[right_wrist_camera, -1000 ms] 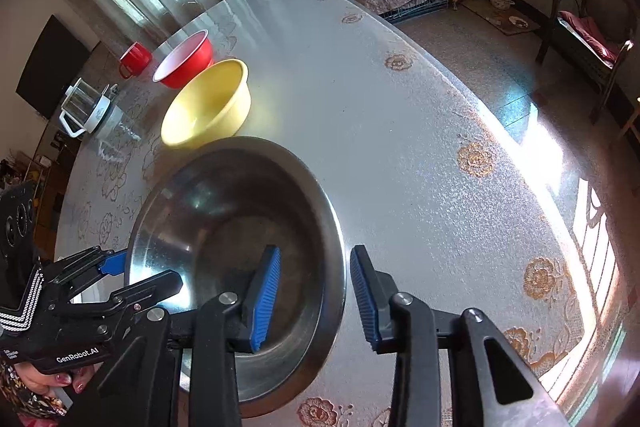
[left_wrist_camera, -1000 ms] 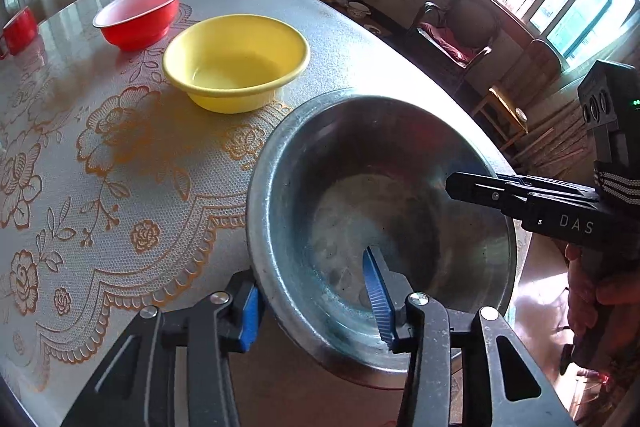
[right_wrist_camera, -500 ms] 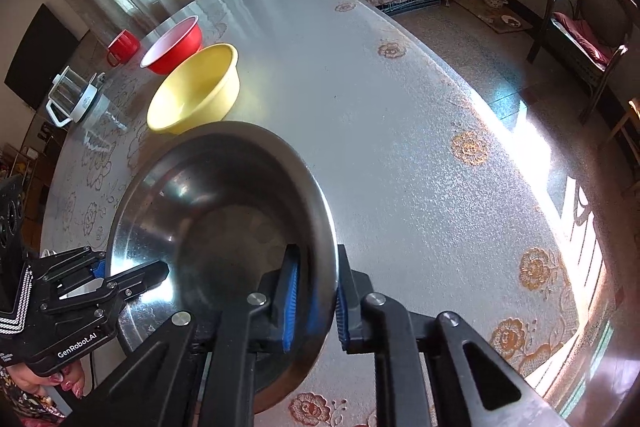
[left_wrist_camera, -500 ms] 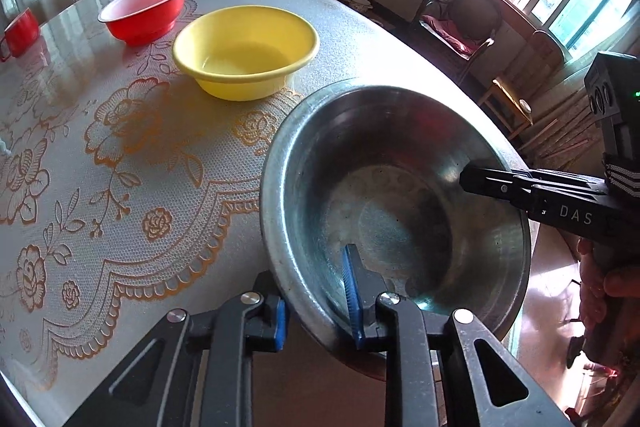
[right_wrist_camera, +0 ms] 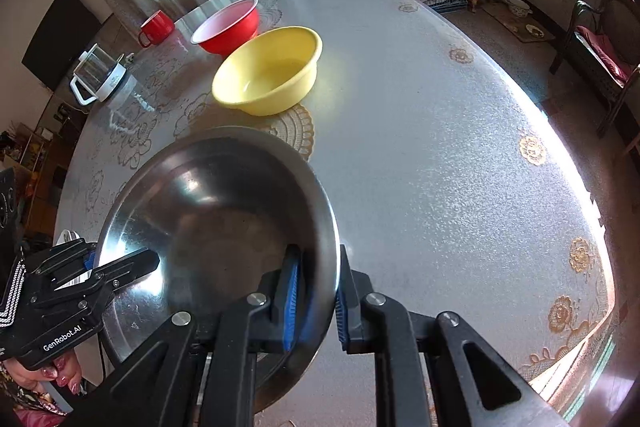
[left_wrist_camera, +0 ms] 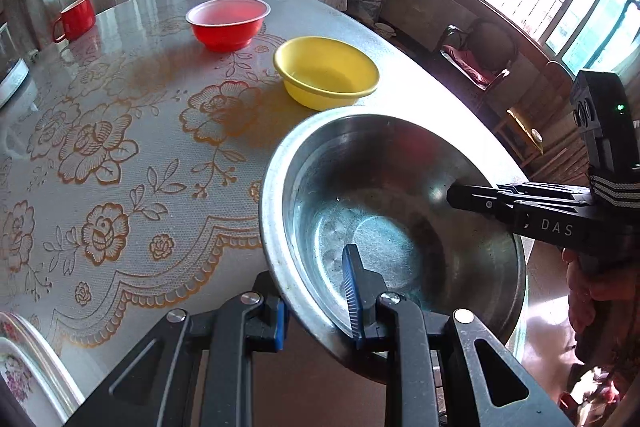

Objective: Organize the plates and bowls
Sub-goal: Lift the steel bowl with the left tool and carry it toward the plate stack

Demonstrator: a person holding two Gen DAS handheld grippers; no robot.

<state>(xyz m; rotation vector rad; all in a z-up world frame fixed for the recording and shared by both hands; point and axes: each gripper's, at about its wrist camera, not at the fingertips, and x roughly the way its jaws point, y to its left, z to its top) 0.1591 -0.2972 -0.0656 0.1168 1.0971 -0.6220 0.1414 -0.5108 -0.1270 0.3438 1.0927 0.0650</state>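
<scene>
Red mug (left_wrist_camera: 76,17), perhaps a kettle (right_wrist_camera: 99,75), on floral tablecloth (left_wrist_camera: 120,155).

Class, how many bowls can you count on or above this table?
3: a large steel bowl held nearest the cameras, a yellow plastic bowl behind it on the table, and a red plastic bowl farthest back. More may lie outside view.

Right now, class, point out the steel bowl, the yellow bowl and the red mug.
steel bowl (left_wrist_camera: 384,227): left wrist view, on its inner bottom.
yellow bowl (right_wrist_camera: 272,67): right wrist view, on its inner wall.
red mug (left_wrist_camera: 78,17): left wrist view, on its outer side.
</scene>
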